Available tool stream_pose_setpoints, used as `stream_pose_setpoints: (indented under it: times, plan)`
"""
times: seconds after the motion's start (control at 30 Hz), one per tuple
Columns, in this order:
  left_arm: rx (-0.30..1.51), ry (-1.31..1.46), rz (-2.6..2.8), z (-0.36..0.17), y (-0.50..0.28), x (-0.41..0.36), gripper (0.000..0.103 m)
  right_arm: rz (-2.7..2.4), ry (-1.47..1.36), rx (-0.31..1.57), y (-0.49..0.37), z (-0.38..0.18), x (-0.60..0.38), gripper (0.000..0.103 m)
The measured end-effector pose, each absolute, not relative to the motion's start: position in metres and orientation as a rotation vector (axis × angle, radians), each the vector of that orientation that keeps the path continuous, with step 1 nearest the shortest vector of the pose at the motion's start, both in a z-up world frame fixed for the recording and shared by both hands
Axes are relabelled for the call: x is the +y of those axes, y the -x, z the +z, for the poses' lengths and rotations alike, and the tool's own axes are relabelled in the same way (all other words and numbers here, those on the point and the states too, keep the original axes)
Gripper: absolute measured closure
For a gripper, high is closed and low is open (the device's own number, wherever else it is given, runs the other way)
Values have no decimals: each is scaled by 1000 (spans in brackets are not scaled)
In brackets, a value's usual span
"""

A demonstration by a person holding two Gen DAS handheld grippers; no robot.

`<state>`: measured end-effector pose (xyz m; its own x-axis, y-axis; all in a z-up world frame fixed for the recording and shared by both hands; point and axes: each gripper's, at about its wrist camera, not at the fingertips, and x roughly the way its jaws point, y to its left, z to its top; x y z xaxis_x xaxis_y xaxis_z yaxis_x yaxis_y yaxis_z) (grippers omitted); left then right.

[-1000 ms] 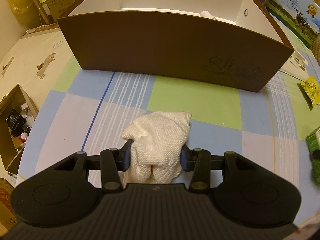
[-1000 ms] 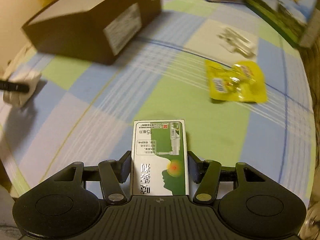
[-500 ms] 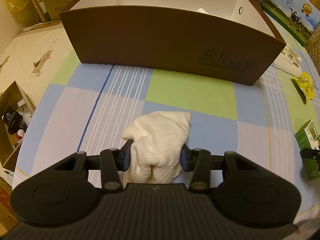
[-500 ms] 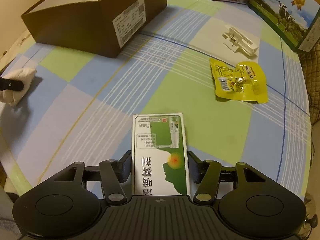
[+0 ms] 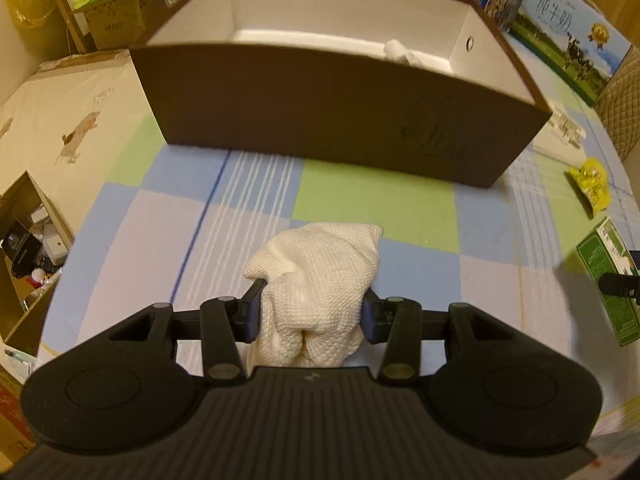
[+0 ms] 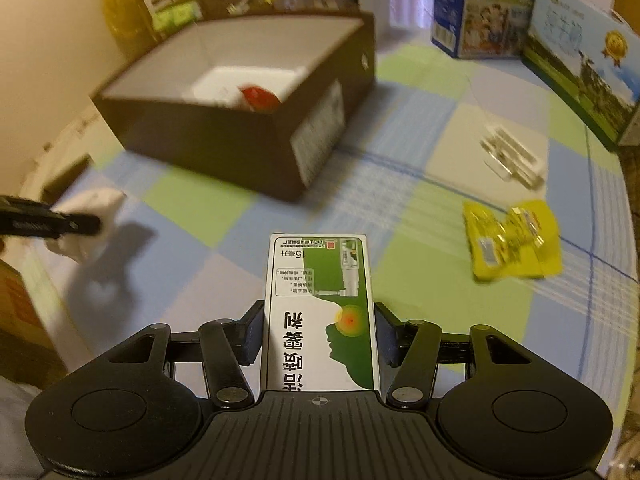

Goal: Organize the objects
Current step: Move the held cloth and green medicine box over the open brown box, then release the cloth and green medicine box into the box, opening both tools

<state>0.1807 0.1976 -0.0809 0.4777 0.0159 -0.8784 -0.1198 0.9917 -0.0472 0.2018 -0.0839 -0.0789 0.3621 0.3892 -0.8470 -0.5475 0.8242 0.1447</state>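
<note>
Two items ride clamped toward the open brown cardboard box: left gripper squeezing a white knitted cloth, right gripper pinching a green-and-white medicine carton, while a yellow snack packet and white plastic clip lie unsorted.

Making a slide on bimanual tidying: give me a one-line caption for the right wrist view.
Right tool clamps a green-and-white carton above the checked tablecloth, facing the open brown box.

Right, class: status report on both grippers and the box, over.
Left gripper shut on white cloth. Right gripper shut on green carton. Brown box open ahead, path unobstructed.
</note>
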Motion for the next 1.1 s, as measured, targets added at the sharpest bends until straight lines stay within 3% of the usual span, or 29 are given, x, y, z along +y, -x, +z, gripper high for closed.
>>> stream_pose_setpoints:
  times: [0.57,1.1]
  plan:
    - [894,71,14,1,-218,220,62,779,69,841,-254,-8,12,51]
    - [879,-35,-30,-1,-348,243,62,708,65,876,-358,-30,84,51]
